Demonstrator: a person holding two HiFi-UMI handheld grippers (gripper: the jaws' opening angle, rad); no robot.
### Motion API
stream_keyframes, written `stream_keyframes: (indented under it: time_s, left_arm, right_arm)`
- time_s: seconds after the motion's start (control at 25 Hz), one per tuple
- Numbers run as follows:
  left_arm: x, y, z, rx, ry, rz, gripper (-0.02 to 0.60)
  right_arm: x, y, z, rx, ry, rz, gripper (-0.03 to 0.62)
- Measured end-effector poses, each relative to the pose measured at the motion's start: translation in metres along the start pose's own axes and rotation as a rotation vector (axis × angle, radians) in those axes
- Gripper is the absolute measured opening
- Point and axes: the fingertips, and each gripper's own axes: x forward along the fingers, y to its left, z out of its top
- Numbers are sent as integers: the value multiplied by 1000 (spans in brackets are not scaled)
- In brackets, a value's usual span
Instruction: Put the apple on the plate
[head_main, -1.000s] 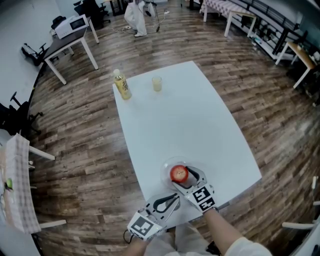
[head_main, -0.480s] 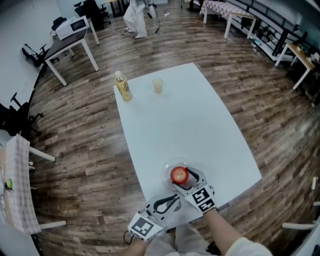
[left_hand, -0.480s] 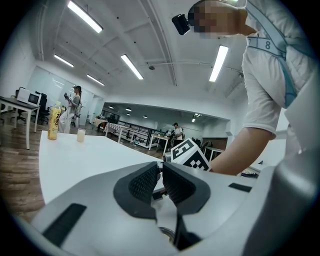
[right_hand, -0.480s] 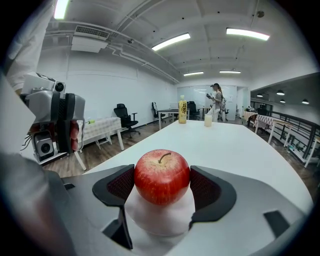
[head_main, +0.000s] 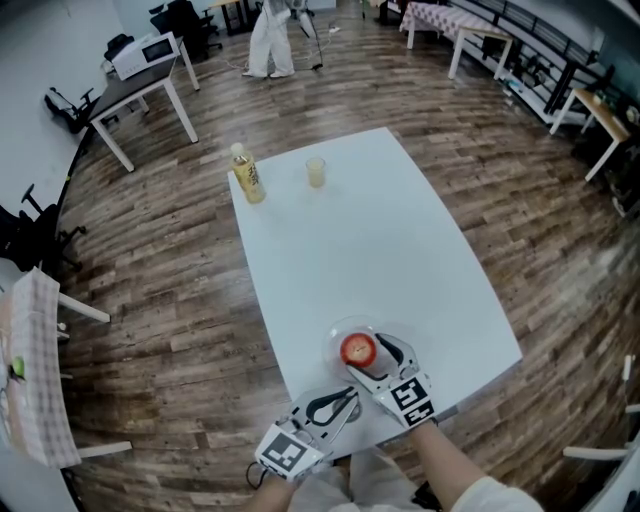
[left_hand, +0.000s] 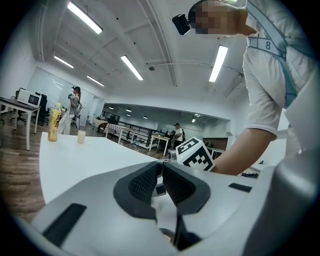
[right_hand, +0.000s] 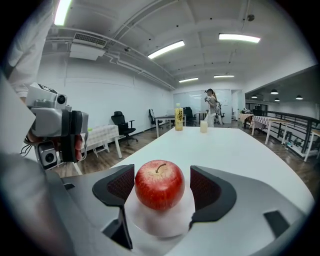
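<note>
Looks all but finished. Between the spread jaws of the right hand-held gripper (head_main: 368, 356): a red apple (right_hand: 159, 184), upright, stem up, resting on a small pale plate (right_hand: 161, 226). Toward the right jaw, a clear gap beside the fruit; toward the left jaw, too close to tell whether touching or just apart. Judged as released, not pinched, with the weight borne by the plate and not by the pads.

Seen from the head view, the same reading: apple centred on the plate, just ahead of the right hand-held gripper's body, near the close edge of the white surface (head_main: 370, 230).

Just beside and to the left of it, nearer the person, the left hand-held gripper (left_hand: 161, 175), jaws pressed together on nothing, lying low at the surface's edge and taking no part.

Far ahead of both, at the opposite end of the surface, a yellow drink bottle (head_main: 245, 172) and a small cup (head_main: 315, 170), well apart from the work.

Left to do, as a judgement: only to draw the right hand-held gripper straight back without nudging the apple or dragging the plate.
</note>
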Motion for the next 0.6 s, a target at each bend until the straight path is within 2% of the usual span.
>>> stream_keyframes:
  time_s: [0.6]
  left_arm:
    - [-1,-2,11,10,-17,-10,34]
  right_arm:
    - [-31,12,31,-13,-98,-18,347]
